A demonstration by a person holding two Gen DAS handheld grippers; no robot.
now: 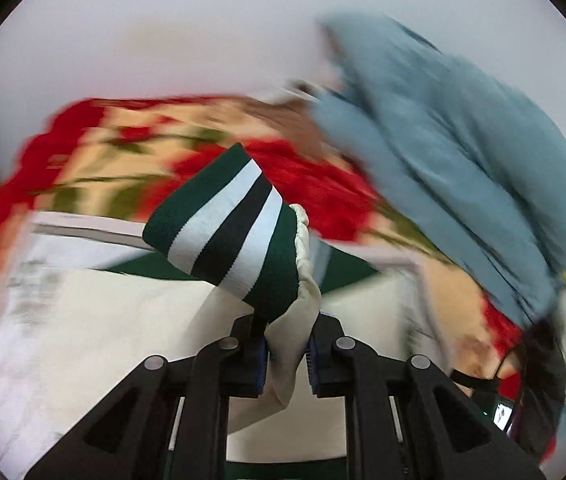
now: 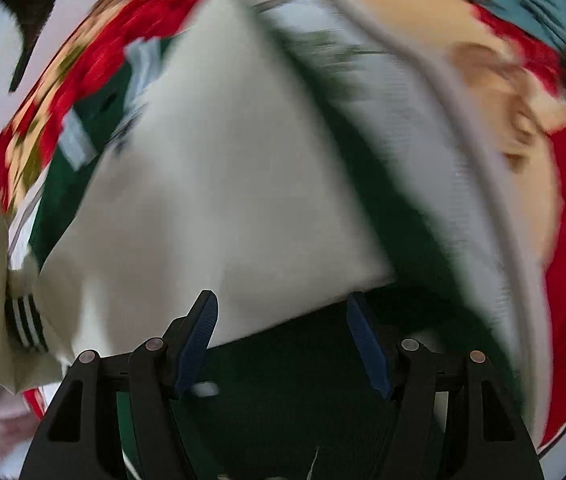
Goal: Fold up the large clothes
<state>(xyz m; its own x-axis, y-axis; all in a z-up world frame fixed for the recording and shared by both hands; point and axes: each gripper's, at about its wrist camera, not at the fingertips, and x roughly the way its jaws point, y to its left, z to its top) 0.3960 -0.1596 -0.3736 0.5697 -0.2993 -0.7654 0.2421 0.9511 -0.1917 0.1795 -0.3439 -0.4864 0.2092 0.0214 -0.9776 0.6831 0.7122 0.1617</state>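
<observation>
Sleeve of cream fabric ending in a dark green, white and black striped knit cuff [image 1: 227,224], pinched at its cream part between the pads of the left gripper [image 1: 288,354], jaws squeezed nearly together on the cloth; cuff standing up past the fingertips, probably carried this way to bring the sleeve across the body for a fold. Right gripper [image 2: 283,344] with blue ribbed pads [image 2: 199,340] set well apart, nothing between them, hanging over a dark green panel of the same garment, likely free to pin or smooth the next edge. Below both, large cream and green jacket [image 2: 219,184] spread flat, its white striped trim showing at the left in the right wrist view. Under that, red and cream floral blanket [image 1: 95,136] as the work surface. Farther off, blurred grey-blue garment [image 1: 463,152] heaped at the blanket's edge, apparently waiting its turn.
</observation>
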